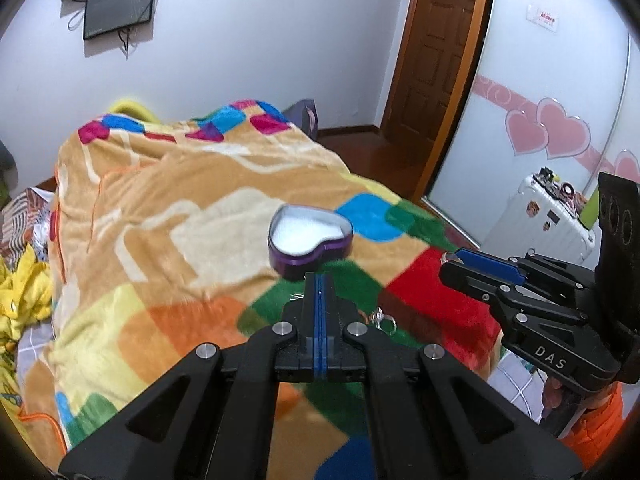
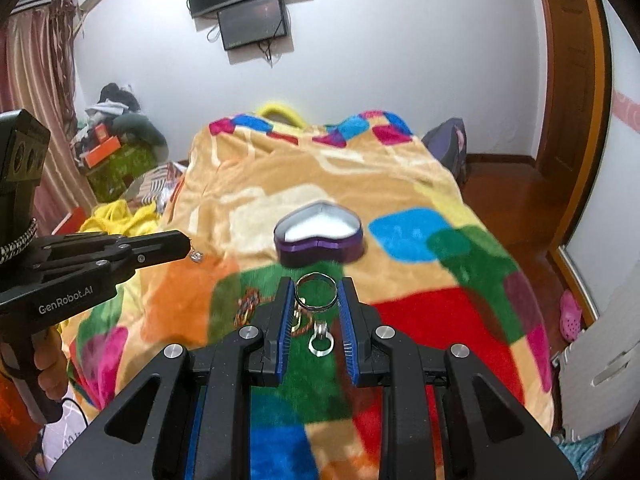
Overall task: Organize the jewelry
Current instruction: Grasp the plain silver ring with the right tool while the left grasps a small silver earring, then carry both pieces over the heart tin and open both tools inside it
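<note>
Holding two pieces above the bed (image 2: pixel 420 300), I judge the job barely begun. My right hand-held gripper (image 2: pixel 316 294) is clamped on a silver ring (image 2: pixel 315 292), which sits between its blue pads. My left hand-held gripper (image 1: pixel 319 280) is fully closed; in the right view a small sparkly piece (image 2: pixel 196 255) hangs at its tip, seemingly pinched. The heart-shaped box (image 1: pixel 310 236) lies open just beyond both, near the middle of the blanket, its white lining bare. Left on the blanket close to me: a colourful chain (image 2: pixel 249 304) and a small silver charm (image 2: pixel 321 342). Nothing is boxed yet.
</note>
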{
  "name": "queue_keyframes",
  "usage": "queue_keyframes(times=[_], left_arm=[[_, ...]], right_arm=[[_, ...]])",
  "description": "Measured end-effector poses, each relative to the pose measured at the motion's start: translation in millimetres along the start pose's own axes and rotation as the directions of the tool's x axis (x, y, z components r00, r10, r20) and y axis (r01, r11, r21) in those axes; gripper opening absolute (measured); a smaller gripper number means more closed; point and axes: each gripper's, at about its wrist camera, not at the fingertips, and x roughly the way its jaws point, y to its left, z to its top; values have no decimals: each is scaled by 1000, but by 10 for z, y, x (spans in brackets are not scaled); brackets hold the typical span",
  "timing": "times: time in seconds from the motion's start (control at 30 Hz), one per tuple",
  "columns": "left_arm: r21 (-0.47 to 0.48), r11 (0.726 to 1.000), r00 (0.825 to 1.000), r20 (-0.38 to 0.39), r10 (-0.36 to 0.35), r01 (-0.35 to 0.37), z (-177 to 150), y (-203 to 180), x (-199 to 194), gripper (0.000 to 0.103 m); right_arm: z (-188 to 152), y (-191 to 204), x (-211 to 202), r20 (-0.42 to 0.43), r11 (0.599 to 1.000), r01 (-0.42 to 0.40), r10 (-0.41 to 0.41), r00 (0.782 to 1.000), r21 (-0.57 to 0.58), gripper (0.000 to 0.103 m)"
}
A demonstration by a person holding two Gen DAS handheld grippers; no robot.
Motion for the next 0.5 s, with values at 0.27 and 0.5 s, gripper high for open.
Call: queue_keyframes(times=[0.27, 0.5], left_arm=[[4, 1000, 998, 55, 8, -8, 229, 39, -8, 0], [1, 1000, 997, 74, 1, -1, 393, 121, 89, 0]], right_arm=[[202, 15, 20, 58, 1000, 8, -7, 998, -22, 20], [337, 16, 116, 83, 999, 14, -10, 996, -47, 20]])
